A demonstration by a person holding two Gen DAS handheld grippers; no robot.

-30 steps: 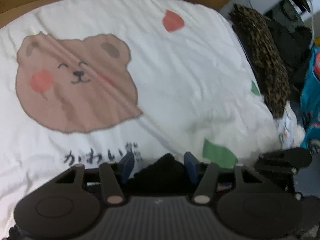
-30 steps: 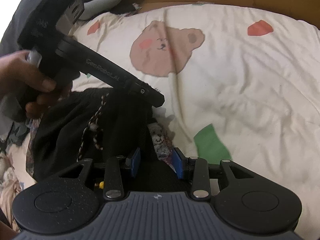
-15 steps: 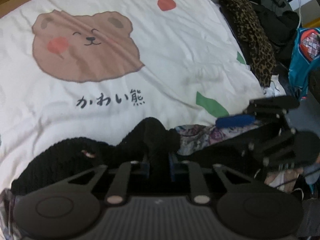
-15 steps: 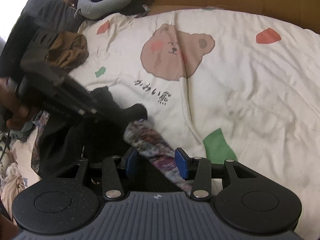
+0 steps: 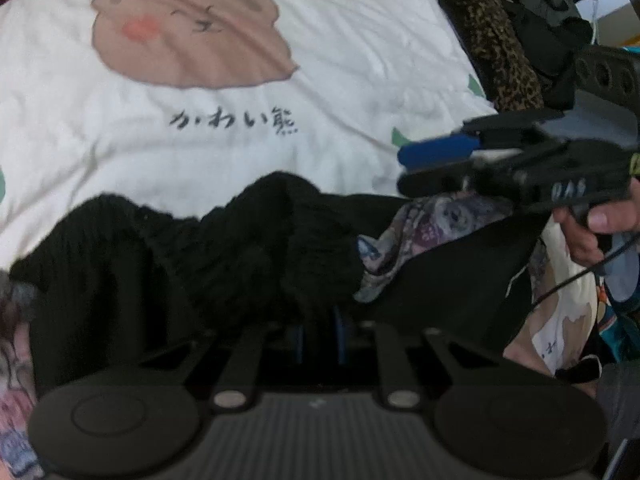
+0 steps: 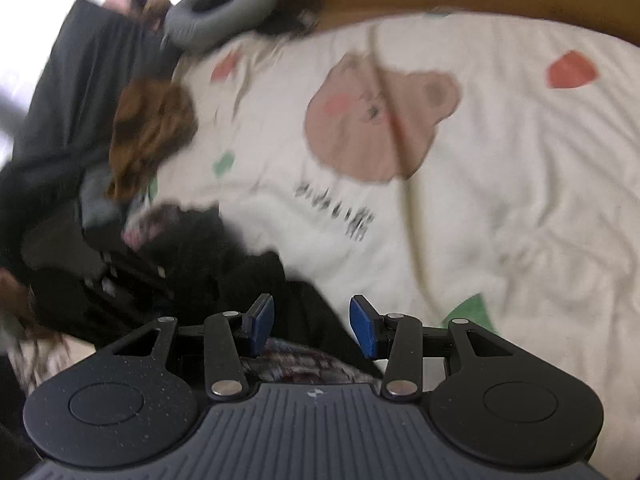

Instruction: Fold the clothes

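Black knit garment (image 5: 224, 248) lies bunched along the near edge of the bed, on top of the white bear-print cover (image 5: 280, 128), with a floral-print fabric (image 5: 424, 232) showing at its right side, either lining or a separate piece; cannot tell which. The cover spans most of both views: brown bear face (image 5: 188, 36), a line of black characters (image 5: 236, 122) below it, red and green patches scattered about. Leopard-print cloth (image 5: 492, 36) sits off the right edge of the bed in the left wrist view; a grey neck pillow (image 6: 220, 12) and a brown crumpled item (image 6: 152, 124) sit at the far left in the right wrist view, which is blurred.

Left gripper (image 5: 320, 334): blue pads nearly together, clenched on a fold of the black knit.

Right gripper (image 6: 312, 326): pads stand apart, released; dark and floral cloth lies between and below them, no pad pressing on it. A hand (image 5: 596, 228) holds its handle.
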